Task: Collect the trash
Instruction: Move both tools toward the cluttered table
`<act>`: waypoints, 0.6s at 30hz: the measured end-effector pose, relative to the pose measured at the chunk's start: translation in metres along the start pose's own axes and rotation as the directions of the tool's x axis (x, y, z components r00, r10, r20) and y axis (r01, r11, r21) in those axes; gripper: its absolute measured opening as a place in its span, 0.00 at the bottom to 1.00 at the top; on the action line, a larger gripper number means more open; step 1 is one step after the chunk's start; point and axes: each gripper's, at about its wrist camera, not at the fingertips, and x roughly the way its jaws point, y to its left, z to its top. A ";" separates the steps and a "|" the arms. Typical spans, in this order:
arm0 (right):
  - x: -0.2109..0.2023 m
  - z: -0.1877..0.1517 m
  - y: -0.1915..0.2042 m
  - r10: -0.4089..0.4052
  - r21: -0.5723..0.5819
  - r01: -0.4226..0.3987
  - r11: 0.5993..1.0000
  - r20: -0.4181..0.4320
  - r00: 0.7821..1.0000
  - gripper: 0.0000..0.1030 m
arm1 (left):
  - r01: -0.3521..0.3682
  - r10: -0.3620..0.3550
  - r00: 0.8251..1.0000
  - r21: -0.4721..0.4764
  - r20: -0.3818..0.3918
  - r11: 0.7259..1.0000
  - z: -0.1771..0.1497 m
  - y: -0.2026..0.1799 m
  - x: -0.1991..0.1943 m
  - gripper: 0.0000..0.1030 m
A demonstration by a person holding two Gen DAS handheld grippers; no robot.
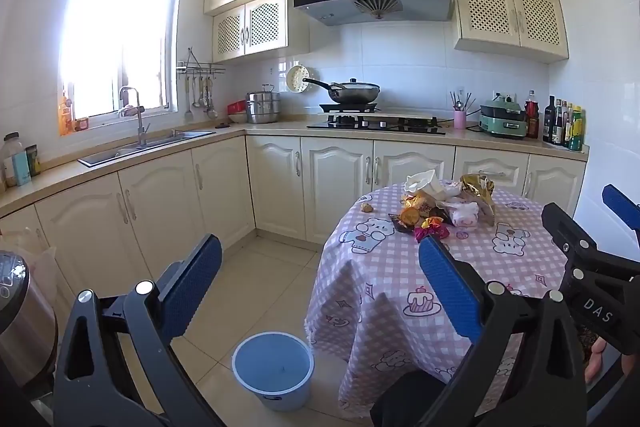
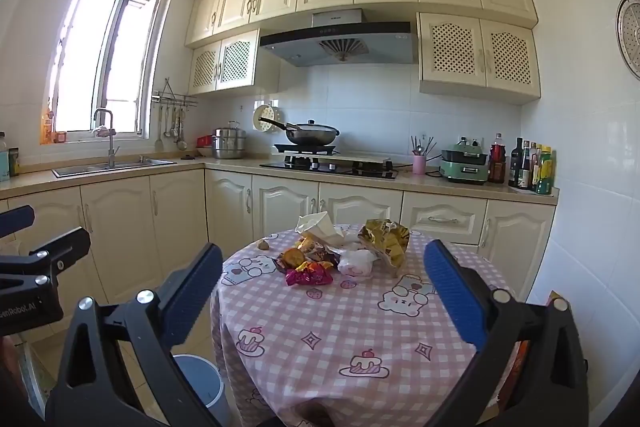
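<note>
A heap of trash (image 2: 344, 251) lies at the far side of a round table with a pink checked cloth (image 2: 360, 327): a gold foil bag (image 2: 386, 241), white crumpled paper (image 2: 320, 225), a white wrapper (image 2: 356, 263), a pink candy wrapper (image 2: 308, 277) and an orange peel (image 2: 294, 257). The heap also shows in the left wrist view (image 1: 444, 207). A blue bin (image 1: 274, 363) stands on the floor left of the table. My left gripper (image 1: 320, 275) is open and empty above the floor and bin. My right gripper (image 2: 324, 279) is open and empty, short of the heap.
L-shaped kitchen counter with sink (image 1: 148, 145), hob with wok (image 1: 354, 93), green cooker (image 1: 504, 119) and bottles (image 1: 564, 125) runs behind. A small brown lump (image 2: 263, 245) lies left of the heap. A steel appliance (image 1: 20, 315) stands at the left. Tiled floor lies between cupboards and table.
</note>
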 end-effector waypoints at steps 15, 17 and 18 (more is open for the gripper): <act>-0.005 0.004 0.008 0.001 -0.014 0.000 1.000 0.017 1.000 0.96 | -0.002 0.002 1.000 -0.020 0.005 1.000 -0.005 0.009 0.003 0.93; -0.005 0.004 0.008 0.001 -0.014 -0.001 1.000 0.014 1.000 0.96 | -0.001 0.001 1.000 -0.022 0.004 1.000 -0.006 0.009 0.003 0.93; -0.004 0.005 0.008 0.002 -0.014 -0.001 1.000 0.011 1.000 0.96 | -0.002 0.002 1.000 -0.022 0.004 1.000 -0.006 0.009 0.003 0.93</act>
